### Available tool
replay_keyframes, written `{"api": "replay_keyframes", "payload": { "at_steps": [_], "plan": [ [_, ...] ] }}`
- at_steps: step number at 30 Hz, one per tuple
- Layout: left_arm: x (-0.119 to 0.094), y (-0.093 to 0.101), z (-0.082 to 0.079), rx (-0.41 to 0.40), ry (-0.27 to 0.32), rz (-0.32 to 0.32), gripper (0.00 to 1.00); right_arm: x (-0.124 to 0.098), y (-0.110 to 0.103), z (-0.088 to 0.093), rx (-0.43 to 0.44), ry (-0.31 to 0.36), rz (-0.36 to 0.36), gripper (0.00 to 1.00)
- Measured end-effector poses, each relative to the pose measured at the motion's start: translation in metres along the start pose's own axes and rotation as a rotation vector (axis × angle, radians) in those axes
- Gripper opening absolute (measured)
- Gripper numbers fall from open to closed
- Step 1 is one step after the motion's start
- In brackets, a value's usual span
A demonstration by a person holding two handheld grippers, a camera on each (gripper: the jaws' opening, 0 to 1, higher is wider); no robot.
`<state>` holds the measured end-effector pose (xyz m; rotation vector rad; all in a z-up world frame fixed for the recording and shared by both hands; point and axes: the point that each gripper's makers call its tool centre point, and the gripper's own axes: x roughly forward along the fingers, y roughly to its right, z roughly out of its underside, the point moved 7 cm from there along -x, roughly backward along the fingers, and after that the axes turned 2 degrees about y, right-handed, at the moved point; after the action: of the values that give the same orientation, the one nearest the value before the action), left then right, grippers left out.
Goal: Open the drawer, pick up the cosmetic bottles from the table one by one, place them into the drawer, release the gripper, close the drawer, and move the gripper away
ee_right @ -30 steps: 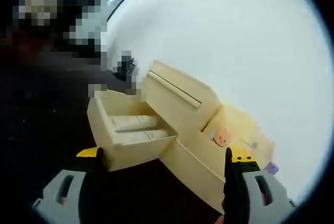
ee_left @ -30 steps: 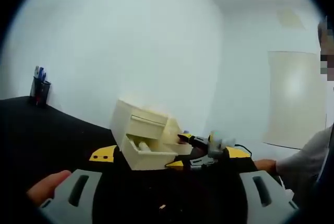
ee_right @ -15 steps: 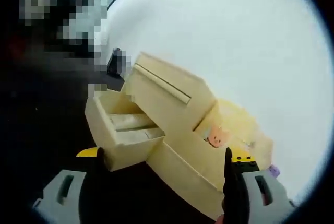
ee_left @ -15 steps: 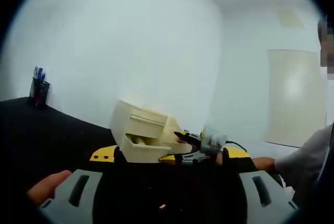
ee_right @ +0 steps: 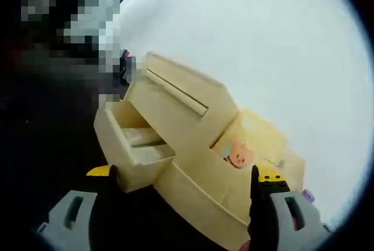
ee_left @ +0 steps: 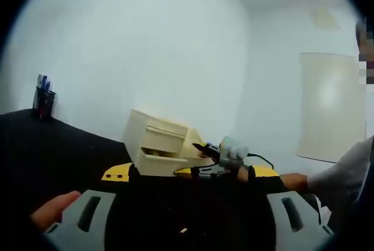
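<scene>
The cream drawer (ee_right: 131, 145), holding two cosmetic bottles (ee_right: 143, 137), stands partly open on the black tabletop (ee_left: 52, 145). Closing appears underway: the right claw (ee_right: 181, 216), jaws apart and empty, sits just before it. Next, push straight in; the left claw (ee_left: 184, 219) waits well back, jaws apart.

I seem to be working in an office or test room: bare white walls (ee_left: 146, 46), a black desk (ee_left: 52, 145) carrying a pen holder (ee_left: 44, 100) with pens at its far left edge, a cream desktop drawer organizer (ee_right: 175, 128), and a pale board (ee_left: 332, 107) leaning against the far wall.
</scene>
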<state>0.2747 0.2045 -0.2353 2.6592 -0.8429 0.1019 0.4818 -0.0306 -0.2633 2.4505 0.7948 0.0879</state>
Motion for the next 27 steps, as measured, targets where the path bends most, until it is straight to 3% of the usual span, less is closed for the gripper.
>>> {"api": "replay_keyframes", "payload": {
  "at_steps": [10,27],
  "plan": [
    [-0.003,0.000,-0.002,-0.002,0.006,-0.002,0.73,0.017,0.012,0.001,-0.048,-0.018,0.035,0.88],
    [0.000,-0.002,-0.003,-0.005,0.014,-0.005,0.73,0.036,0.024,0.005,-0.045,-0.048,0.077,0.88]
  ]
}}
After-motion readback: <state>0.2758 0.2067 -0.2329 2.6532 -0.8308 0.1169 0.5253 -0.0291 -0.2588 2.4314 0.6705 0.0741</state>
